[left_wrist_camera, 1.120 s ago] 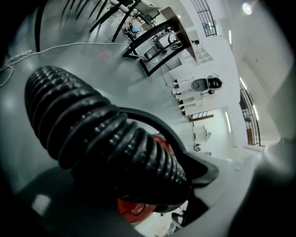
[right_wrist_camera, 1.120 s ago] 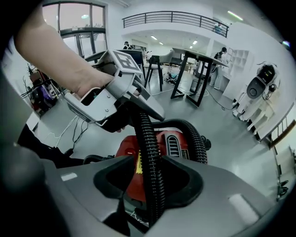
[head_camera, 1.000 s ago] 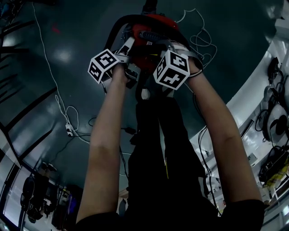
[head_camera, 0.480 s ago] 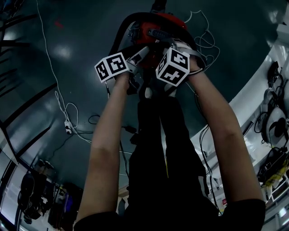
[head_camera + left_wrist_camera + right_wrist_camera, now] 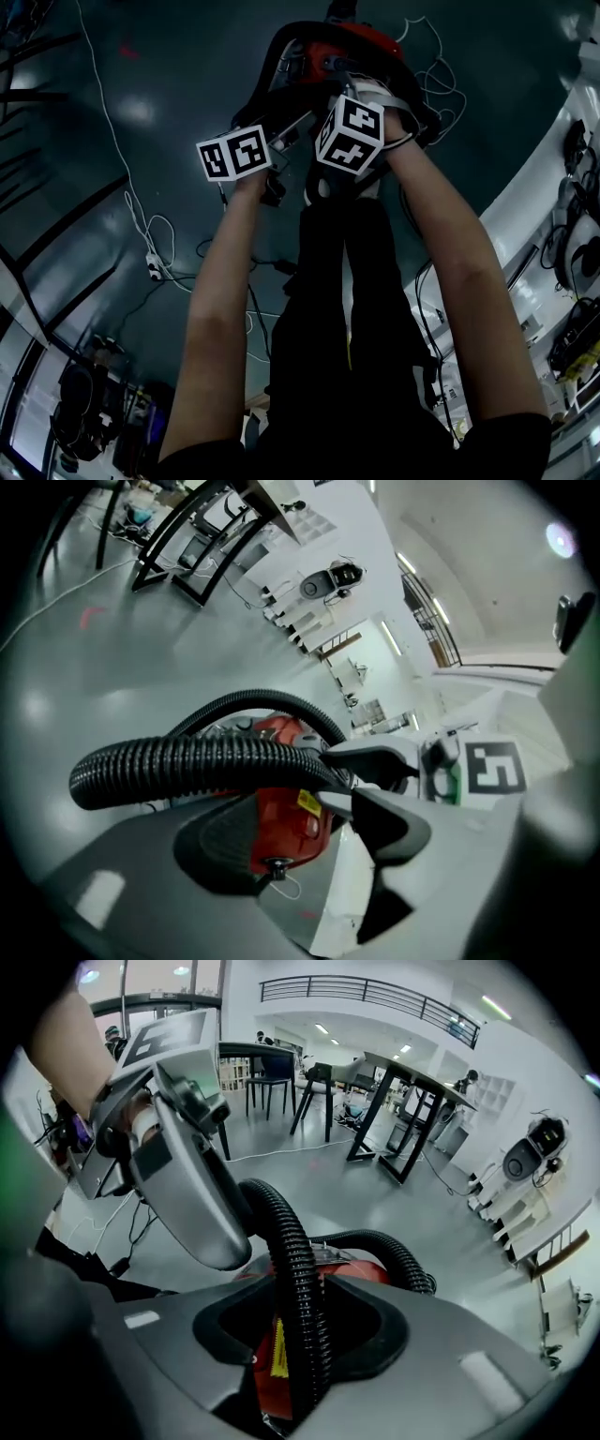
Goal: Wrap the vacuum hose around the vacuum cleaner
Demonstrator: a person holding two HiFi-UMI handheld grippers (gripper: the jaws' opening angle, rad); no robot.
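The red vacuum cleaner [image 5: 361, 45] stands on the floor ahead of me, its black ribbed hose [image 5: 265, 82] arching round its left side. My right gripper [image 5: 300, 1335] is shut on the hose [image 5: 296, 1288], which runs down between its jaws. My left gripper [image 5: 300, 829] sits beside it, close to the right gripper [image 5: 394, 761]. Its jaws have just been closing. The hose [image 5: 187, 761] lies across their tips, and the pads do not press on it. The vacuum cleaner [image 5: 286, 822] shows through the gap. One left finger [image 5: 187, 1194] touches the hose above the right jaws.
White and black cables [image 5: 141, 234] trail over the dark floor, with a power strip [image 5: 155, 267] at the left. More cable [image 5: 431, 66] lies right of the vacuum. Black-legged tables [image 5: 394, 1101] and chairs stand farther off. My own legs [image 5: 342, 309] are just below the grippers.
The left gripper has rolled and shifted right, closer to the right gripper. The right gripper has moved slightly up the picture with the hose in it.
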